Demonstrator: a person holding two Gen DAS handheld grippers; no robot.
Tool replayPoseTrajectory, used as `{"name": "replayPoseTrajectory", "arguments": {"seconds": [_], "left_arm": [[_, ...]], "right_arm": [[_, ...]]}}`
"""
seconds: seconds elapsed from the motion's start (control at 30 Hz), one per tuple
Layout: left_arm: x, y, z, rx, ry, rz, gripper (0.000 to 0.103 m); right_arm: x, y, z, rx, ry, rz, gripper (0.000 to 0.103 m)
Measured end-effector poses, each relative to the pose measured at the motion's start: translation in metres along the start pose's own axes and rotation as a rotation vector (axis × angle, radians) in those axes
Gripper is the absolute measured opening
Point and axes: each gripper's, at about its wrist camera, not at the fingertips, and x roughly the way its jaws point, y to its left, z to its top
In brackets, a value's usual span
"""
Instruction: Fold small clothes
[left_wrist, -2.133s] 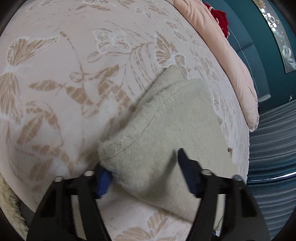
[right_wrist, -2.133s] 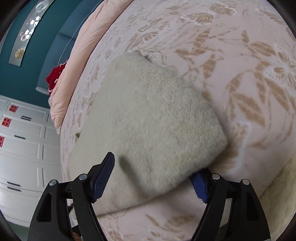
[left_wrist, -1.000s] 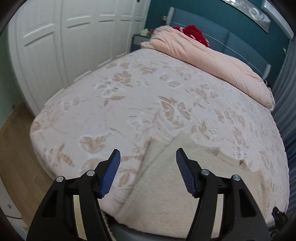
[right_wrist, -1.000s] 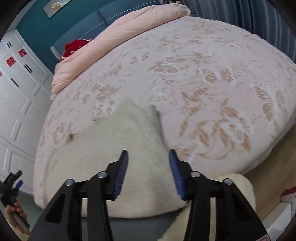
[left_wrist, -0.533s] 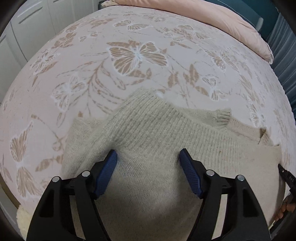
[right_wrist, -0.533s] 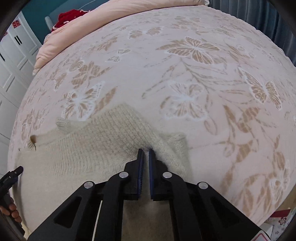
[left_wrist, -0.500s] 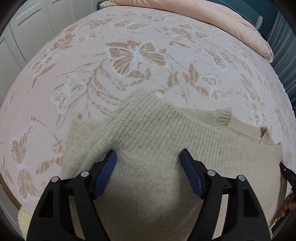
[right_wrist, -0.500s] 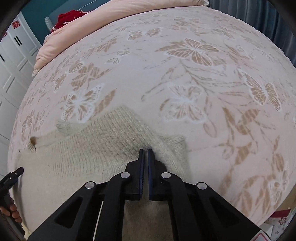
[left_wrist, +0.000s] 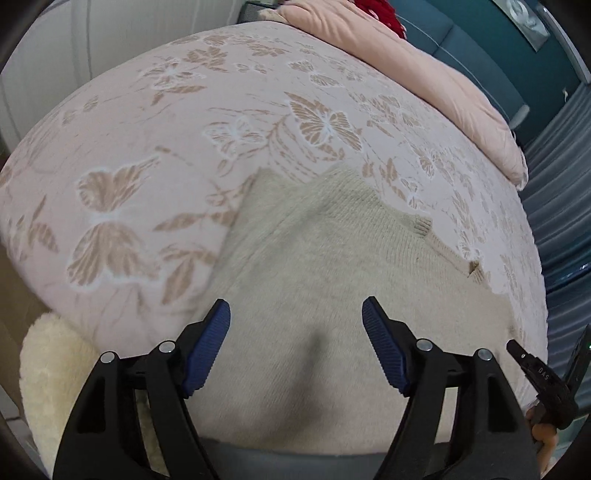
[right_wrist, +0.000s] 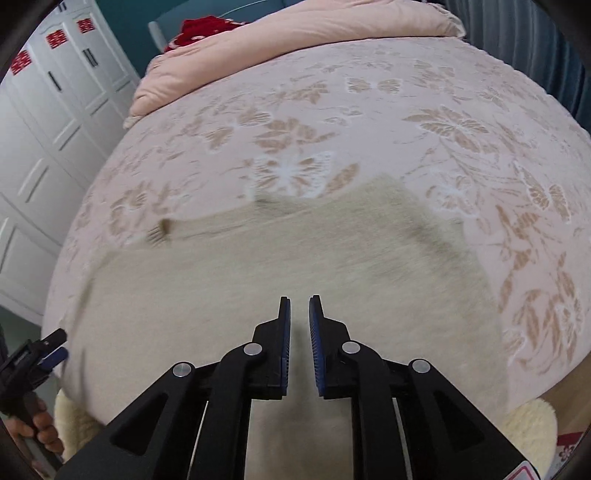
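Left wrist view: fluffy rug (left_wrist: 55, 373) at far left, below the bed edge, outside the left finger. Left gripper (left_wrist: 296, 347) hangs over the sweater (left_wrist: 332, 288), jaws wide apart, nothing between the blue pads but knit below and ahead. Sweater lies flat on the bedspread (left_wrist: 147, 147), spreading ahead of the jaws and off to their right; a ribbed cuff (left_wrist: 421, 225) shows ahead and right of the right finger. Pink quilt (left_wrist: 424, 74) lies far ahead, at the head of the bed. Right gripper (left_wrist: 546, 380) shows at the far right edge. Right wrist view, blurred: the left gripper (right_wrist: 33, 362) sits at far left by the bed edge. Sweater (right_wrist: 258, 273) fills the space under and ahead of the right gripper (right_wrist: 300, 306), whose jaws stand nearly together with a thin gap, pinching no cloth. Bedspread (right_wrist: 461, 129) runs ahead and right; quilt (right_wrist: 295, 33) lies far ahead; wardrobe (right_wrist: 44, 110) stands far left.
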Motion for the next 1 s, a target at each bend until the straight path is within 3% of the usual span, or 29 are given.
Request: {"name": "replayPoseTrajectory", "arguments": {"seconds": [0.17,0.27,0.3,0.37,0.73,0.77,0.87,1.0], "left_arm": [[-0.015,0.032,-0.034,-0.115,0.018,-0.015,0.078],[-0.006,0.031,-0.044,-0.109,0.034,-0.016,0.081],[-0.002,0.029,-0.045,-0.109,0.035,-0.021,0.086],[0.006,0.028,-0.046,-0.122,0.033,-0.022,0.09],[-0.011,0.039,-0.052,-0.24,0.006,0.026,0.09],[-0.014,0.041,-0.054,-0.25,0.008,0.019,0.09],[-0.014,0.043,-0.059,-0.261,0.025,-0.015,0.09],[0.007,0.04,-0.063,-0.264,0.075,-0.01,0.09]], "right_arm": [[0.008,0.066,-0.029,-0.113,0.061,0.1,0.013],[0.035,0.087,-0.041,-0.158,0.129,0.081,0.013],[0.047,0.09,-0.045,-0.158,0.166,0.061,0.013],[0.055,0.091,-0.05,-0.164,0.153,0.046,0.013],[0.048,0.087,-0.045,-0.122,0.163,0.06,0.011],[0.043,0.089,-0.042,-0.119,0.15,0.069,0.016],[0.035,0.097,-0.033,-0.123,0.13,0.098,0.016],[0.063,0.1,-0.032,-0.137,0.204,0.055,0.015]]}}
